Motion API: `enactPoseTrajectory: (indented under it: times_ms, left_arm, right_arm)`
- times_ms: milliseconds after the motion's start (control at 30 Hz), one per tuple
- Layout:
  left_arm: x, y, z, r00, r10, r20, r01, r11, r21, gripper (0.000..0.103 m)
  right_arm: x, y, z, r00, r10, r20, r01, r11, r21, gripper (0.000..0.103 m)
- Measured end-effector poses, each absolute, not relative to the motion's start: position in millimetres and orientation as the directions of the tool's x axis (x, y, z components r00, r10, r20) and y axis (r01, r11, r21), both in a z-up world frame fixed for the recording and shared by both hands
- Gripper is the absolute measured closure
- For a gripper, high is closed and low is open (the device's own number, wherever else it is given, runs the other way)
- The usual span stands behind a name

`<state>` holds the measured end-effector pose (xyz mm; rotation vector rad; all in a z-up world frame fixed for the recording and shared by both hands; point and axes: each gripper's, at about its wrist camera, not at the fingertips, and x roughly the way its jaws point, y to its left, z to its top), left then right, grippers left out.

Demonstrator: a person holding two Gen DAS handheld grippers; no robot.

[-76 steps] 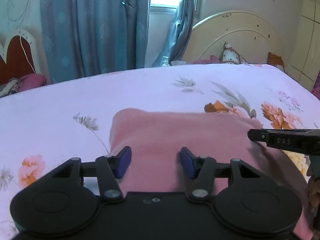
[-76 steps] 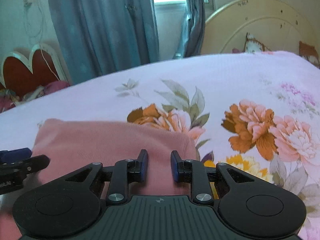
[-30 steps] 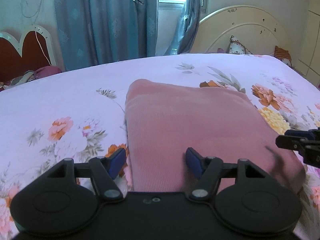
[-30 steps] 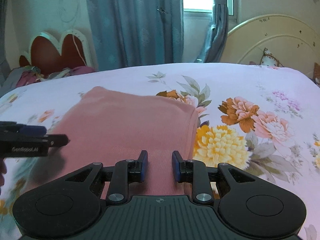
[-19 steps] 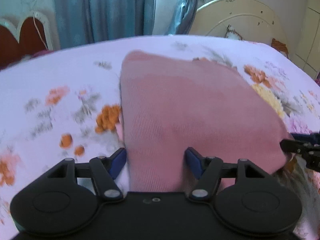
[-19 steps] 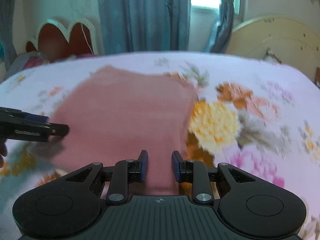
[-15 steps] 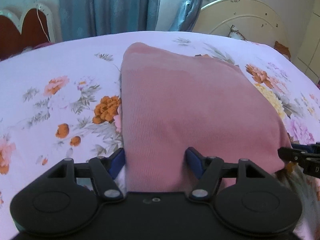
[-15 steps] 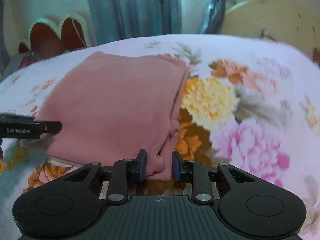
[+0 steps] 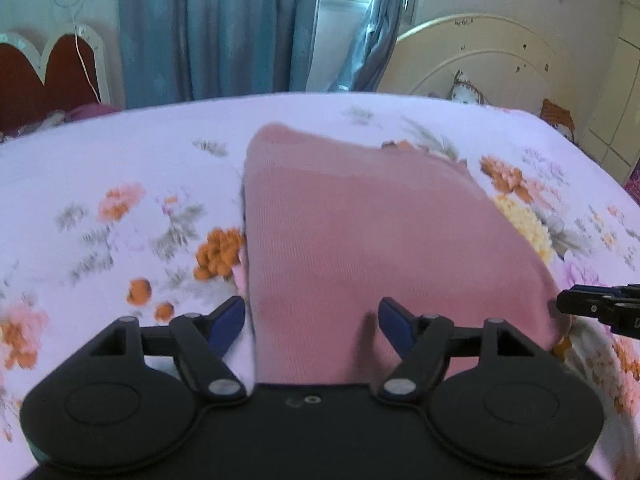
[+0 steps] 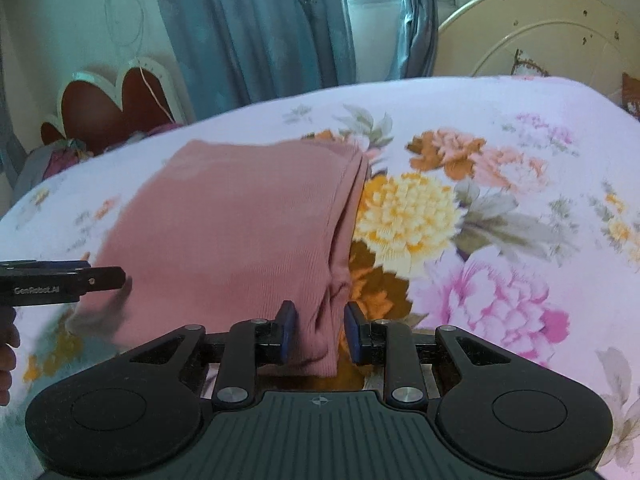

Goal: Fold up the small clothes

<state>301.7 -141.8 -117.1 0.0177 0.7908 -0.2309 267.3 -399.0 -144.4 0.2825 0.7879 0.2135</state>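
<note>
A folded pink knit garment (image 9: pixel 372 232) lies flat on the flowered bedsheet (image 9: pixel 120 208); it also shows in the right wrist view (image 10: pixel 240 232). My left gripper (image 9: pixel 312 322) is open wide, its blue fingertips (image 9: pixel 394 320) straddling the garment's near left corner. My right gripper (image 10: pixel 318 330) stands slightly open around the garment's near right corner, with cloth between its fingers. Each gripper's tip shows at the edge of the other's view.
The bedsheet (image 10: pixel 500 240) stretches right and left of the garment. A cream headboard (image 9: pixel 480 60) and pillows stand at the far right. Blue curtains (image 9: pixel 208 28) and a red-and-white heart-shaped headboard (image 10: pixel 116 104) are behind the bed.
Both grippers have drawn back toward the garment's near edge, so more of it shows. The right gripper's fingers now straddle the near right corner. The left gripper stays open.
</note>
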Motion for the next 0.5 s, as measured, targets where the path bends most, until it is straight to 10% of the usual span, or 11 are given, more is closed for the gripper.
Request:
enactPoseTrajectory:
  times_ms: [133,233,500]
  left_arm:
    - [317,-139,-112,0.69,-0.186,-0.699,0.194,0.979,-0.069,0.028]
    - [330,-137,-112,0.685,-0.191,-0.703,0.18,0.98,-0.091,0.027]
    - [359,-134,-123,0.664,-0.217,-0.715,0.168,0.976,-0.14,0.025]
  right_arm:
    - [278,-404,-140,0.699,0.296,-0.651,-0.065,0.933,0.354,0.076]
    - [286,-405,-138,0.712,0.284,-0.642,-0.045,0.931,0.362,0.03]
    - [324,-410,-147,0.699,0.338,-0.631,-0.021,0.891,0.454,0.027]
